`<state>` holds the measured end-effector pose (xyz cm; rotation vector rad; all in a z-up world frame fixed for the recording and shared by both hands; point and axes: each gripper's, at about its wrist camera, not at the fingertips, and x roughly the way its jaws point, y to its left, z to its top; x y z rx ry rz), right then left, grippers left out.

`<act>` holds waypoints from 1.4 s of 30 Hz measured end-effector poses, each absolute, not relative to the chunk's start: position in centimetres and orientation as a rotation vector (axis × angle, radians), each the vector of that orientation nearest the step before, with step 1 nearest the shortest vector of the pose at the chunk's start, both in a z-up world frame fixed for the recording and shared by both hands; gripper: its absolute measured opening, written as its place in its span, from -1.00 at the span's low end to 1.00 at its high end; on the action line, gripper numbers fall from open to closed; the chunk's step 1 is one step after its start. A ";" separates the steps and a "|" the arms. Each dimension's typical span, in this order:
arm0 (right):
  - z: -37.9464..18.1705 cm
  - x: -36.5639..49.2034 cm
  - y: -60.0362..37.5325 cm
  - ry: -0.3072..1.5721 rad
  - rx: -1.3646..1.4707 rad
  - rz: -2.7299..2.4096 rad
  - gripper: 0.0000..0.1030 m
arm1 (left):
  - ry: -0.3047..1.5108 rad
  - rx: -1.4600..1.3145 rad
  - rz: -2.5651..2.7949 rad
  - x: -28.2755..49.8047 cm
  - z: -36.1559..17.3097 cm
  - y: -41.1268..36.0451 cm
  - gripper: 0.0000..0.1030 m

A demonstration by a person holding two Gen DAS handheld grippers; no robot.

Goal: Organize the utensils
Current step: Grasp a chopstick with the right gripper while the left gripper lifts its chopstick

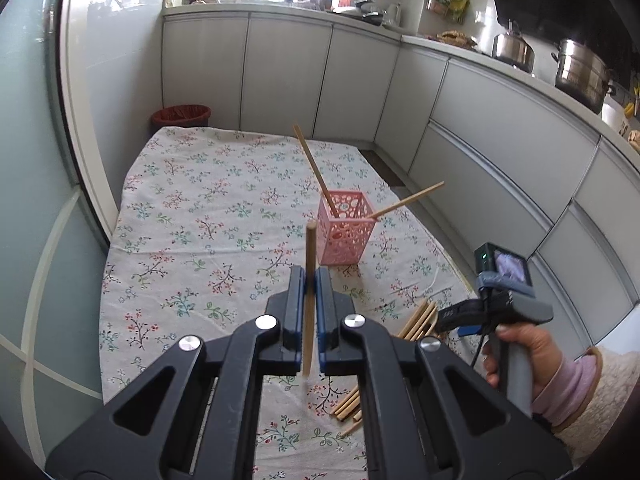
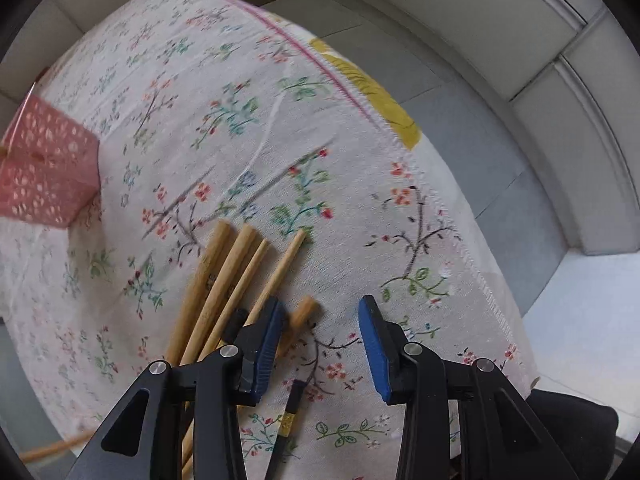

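Note:
My left gripper is shut on a wooden chopstick, which stands upright between the blue pads. Beyond it, a pink perforated basket on the floral tablecloth holds two leaning chopsticks. My right gripper points down at the cloth with its jaws open over several loose wooden chopsticks. One chopstick end lies between the jaws beside the left pad, and neither pad presses on it. A dark chopstick lies below. The basket shows at the left edge.
A hand in a pink sleeve holds the right tool at the table's right side. A red bin stands beyond the far corner. White cabinets line the back and right, with pots on the counter. Table edge drops to grey floor.

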<state>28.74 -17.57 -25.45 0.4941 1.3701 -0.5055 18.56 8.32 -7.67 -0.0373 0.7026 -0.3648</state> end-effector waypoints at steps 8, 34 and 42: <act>-25.4 28.2 -17.9 1.249 0.732 -0.425 -0.84 | 0.683 -0.062 -0.346 18.2 -7.4 9.2 -0.88; -7.4 18.8 -21.8 0.676 0.680 -0.123 -0.85 | 0.526 -0.066 -0.355 14.9 -2.5 7.4 -0.88; -1.8 17.4 -22.8 0.587 0.628 -0.107 -0.85 | 0.484 -0.079 -0.356 14.8 -0.7 6.3 -0.88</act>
